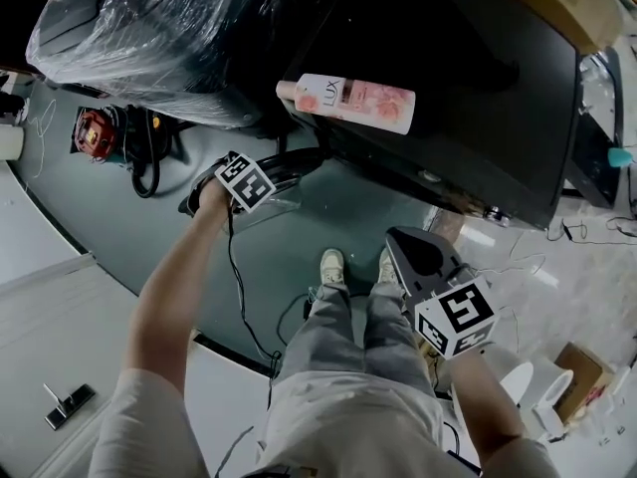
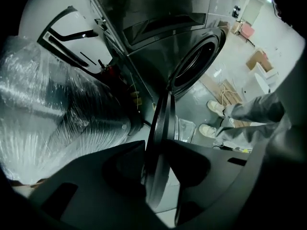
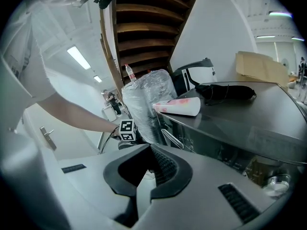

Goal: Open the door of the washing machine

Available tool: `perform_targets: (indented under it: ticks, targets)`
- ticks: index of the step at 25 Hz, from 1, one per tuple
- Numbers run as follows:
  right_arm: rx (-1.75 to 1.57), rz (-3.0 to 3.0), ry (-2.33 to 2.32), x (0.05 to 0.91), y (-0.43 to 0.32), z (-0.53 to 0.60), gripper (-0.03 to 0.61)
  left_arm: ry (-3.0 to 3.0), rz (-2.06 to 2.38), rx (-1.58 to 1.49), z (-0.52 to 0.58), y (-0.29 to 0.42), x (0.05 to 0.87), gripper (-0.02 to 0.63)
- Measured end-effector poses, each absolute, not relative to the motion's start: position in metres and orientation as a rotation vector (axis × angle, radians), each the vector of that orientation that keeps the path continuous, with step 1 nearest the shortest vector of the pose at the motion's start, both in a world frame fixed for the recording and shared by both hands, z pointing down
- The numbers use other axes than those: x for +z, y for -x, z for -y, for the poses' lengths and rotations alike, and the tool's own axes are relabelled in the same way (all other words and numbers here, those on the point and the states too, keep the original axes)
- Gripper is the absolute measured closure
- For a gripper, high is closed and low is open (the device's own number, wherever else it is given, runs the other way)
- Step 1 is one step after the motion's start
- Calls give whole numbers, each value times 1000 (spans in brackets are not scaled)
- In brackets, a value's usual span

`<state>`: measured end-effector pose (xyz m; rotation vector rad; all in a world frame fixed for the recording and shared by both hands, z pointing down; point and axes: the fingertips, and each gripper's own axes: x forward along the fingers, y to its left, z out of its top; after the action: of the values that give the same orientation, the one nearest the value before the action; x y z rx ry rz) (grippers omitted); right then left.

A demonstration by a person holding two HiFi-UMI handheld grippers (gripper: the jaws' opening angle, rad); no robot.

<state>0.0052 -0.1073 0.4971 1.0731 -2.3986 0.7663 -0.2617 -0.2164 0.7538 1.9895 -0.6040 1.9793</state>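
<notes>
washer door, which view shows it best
The left gripper view: the door stands edge-on, gripped in the left claw, with the drum opening behind. The head view shows only a dark arc of it. The right gripper view shows no clear part.

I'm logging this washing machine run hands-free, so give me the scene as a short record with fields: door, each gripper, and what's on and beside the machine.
Door: door swung open from the washing machine, seen edge-on
Left gripper: left gripper clamped on the door's edge
Right gripper: right gripper jaws together, empty, clear of the machine
On top: pink bottle lying on its side
Beside it: plastic-wrapped appliance
</notes>
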Motion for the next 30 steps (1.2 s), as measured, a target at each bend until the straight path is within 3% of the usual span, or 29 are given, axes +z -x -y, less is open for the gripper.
perform_targets:
  ticks: [7, 15, 17, 30]
  targets:
    - [811, 2400, -1092, 496, -9, 102, 552, -2046, 610, 2051, 229, 267, 755, 476]
    - [796, 2422, -1115, 478, -16, 92, 552, -2138, 1020, 1961, 232, 283, 712, 468]
    - [762, 2441, -1131, 467, -18, 90, 552, -2188, 1147, 1821, 226, 279, 682, 528]
    - [450, 2516, -1135, 378, -22, 73, 552, -2500, 1487, 1010, 157, 213, 473, 577]
